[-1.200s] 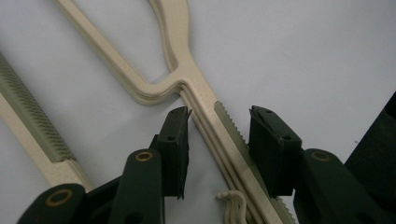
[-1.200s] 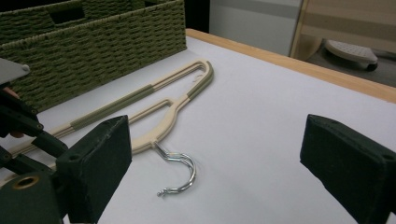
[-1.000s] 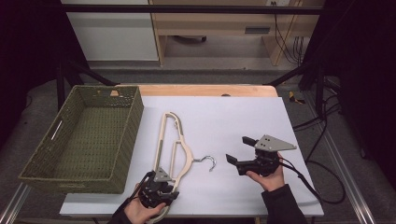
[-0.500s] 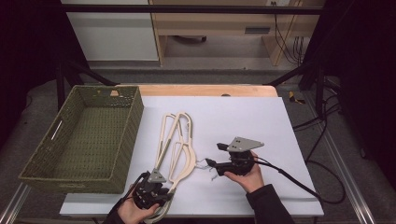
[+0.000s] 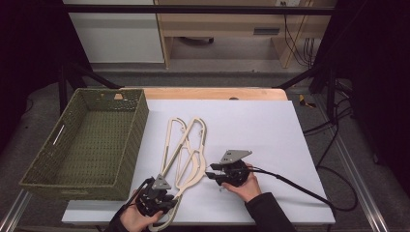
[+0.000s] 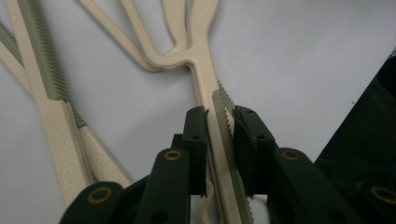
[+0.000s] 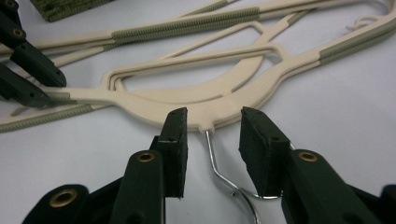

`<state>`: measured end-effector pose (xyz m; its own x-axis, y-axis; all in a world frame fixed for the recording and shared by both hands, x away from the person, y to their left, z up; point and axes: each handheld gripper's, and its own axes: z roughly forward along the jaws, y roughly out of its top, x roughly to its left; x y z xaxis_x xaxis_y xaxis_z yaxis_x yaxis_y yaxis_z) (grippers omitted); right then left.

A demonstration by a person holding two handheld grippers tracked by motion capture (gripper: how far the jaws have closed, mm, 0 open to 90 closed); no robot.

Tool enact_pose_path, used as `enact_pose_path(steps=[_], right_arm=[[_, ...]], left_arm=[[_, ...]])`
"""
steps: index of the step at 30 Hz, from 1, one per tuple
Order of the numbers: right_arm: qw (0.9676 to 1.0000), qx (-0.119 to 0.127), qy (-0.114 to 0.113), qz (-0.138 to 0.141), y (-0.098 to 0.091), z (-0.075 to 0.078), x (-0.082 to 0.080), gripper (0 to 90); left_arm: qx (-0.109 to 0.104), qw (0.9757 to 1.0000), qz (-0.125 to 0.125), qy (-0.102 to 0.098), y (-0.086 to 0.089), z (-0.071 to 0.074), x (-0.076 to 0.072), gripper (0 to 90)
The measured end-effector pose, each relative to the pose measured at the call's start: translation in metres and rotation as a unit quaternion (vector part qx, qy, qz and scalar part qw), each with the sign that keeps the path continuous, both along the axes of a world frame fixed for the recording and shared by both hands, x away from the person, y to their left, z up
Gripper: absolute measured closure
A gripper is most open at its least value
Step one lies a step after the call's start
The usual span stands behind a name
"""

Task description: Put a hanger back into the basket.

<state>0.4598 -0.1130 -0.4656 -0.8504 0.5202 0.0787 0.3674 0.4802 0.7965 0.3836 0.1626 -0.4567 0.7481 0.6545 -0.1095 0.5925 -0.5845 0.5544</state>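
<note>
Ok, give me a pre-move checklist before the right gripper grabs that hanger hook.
1. Left gripper clamped on the hangers, on a ribbed arm: ok.
2. Metal hook between the right gripper jaws: ok.
3. Right pads pressing the hook: not ok; the jaws have been closing but gaps remain on both sides.
4. Hangers stacked and aligned at the neck: ok.
5. Basket clear of the hangers: ok.
</note>
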Motion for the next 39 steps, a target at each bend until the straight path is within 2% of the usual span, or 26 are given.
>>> enact_pose_path(steps=[4, 10, 12, 15, 18, 21, 26, 29, 32, 36, 39], right_arm=[[0.9999, -0.01, 0.002, 0.002, 0.001, -0.004, -0.003, 68.6], [0.9996, -0.025, 0.013, 0.009, 0.003, -0.011, -0.001, 77.0], [0.9995, -0.028, 0.012, 0.01, 0.004, -0.012, 0.0, 80.5], [0.9994, -0.028, 0.017, 0.006, 0.004, -0.014, 0.002, 83.5], [0.9993, -0.033, 0.014, 0.013, 0.004, -0.016, 0.004, 84.6], [0.9994, -0.027, 0.012, 0.021, 0.004, -0.017, 0.006, 86.9], [0.9995, -0.021, 0.008, 0.024, 0.003, -0.014, 0.006, 88.5], [0.9992, -0.019, 0.005, 0.033, 0.003, -0.011, 0.006, 89.0], [0.9994, -0.016, 0.004, 0.03, 0.002, -0.005, 0.004, 89.1], [0.9993, -0.022, -0.001, 0.032, 0.002, 0.001, 0.003, 89.2], [0.9994, -0.022, 0.006, 0.027, 0.001, 0.005, 0.002, 89.2]], left_arm=[[-0.003, 1.0, -0.001, -0.002, 0.001, 0.001, 0.0, 74.2], [-0.023, 0.9989, 0.01, -0.04, 0.005, 0.007, 0.0, 59.8], [-0.037, 0.9977, 0.014, -0.055, 0.007, 0.01, 0.001, 50.5], [-0.055, 0.9949, 0.018, -0.083, 0.01, 0.013, 0.001, 42.1], [-0.066, 0.993, 0.018, -0.097, 0.011, 0.014, 0.002, 35.4], [-0.074, 0.9917, 0.017, -0.103, 0.011, 0.015, 0.003, 29.5], [-0.082, 0.9891, 0.013, -0.122, 0.01, 0.015, 0.005, 23.1], [-0.083, 0.9883, 0.01, -0.127, 0.008, 0.017, 0.007, 21.0], [-0.09, 0.9875, 0.008, -0.13, 0.005, 0.021, 0.011, 19.5], [-0.082, 0.9864, -0.002, -0.142, -0.005, 0.027, 0.016, 15.4], [-0.075, 0.9863, -0.009, -0.146, -0.012, 0.031, 0.021, 13.5]])
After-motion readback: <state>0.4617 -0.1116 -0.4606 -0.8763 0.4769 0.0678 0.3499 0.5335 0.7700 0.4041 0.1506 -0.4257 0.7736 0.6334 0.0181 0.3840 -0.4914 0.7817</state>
